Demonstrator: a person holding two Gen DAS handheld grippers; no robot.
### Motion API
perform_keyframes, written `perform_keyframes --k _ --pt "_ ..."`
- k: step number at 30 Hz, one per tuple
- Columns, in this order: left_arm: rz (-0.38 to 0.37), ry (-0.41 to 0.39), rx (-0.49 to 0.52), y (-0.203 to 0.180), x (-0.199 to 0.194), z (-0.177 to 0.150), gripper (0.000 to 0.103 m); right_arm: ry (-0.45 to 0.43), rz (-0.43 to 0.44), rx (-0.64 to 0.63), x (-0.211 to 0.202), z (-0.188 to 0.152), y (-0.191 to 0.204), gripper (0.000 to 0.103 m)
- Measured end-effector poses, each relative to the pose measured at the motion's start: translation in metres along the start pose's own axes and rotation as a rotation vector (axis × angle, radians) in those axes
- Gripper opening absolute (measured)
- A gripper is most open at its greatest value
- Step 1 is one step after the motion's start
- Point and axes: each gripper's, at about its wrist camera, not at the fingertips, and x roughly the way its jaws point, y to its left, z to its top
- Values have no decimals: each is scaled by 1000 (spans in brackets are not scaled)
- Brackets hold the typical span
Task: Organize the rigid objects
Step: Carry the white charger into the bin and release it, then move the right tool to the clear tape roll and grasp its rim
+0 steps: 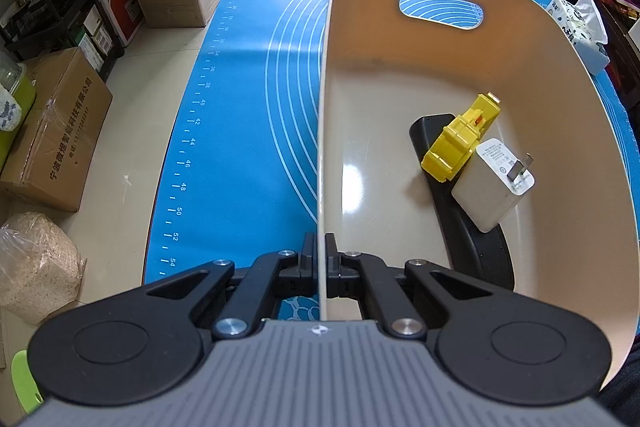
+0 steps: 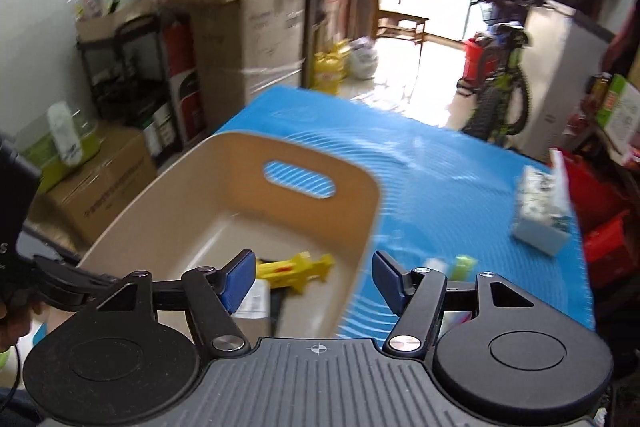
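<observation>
Covering the table, blue mat, left claw pinching bin wall, right claw open, empty.

A beige bin fills the frame's right; inside, lower right, a yellow toy and white charger lie on a black remote.

Glossy smooth plastic bin, matt blue mat, cardboard box

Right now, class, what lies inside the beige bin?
Inside the beige bin: a yellow toy block piece and a white charger, both resting on a black flat object. What lies beneath that black object is covered.
</observation>
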Motion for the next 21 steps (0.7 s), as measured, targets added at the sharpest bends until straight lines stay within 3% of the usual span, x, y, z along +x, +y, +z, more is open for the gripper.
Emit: perform_keyframes --k 5,12,21 --pt "-2 0 -1 0 0 0 4 27 -141 20 -2 -21 -41 74" --pt "-2 0 -2 0 0 0 4 153 -286 103 19 -76 -96 74" --pt "-2 0 0 0 0 0 4 299 -283 201 63 -130 -124 68"
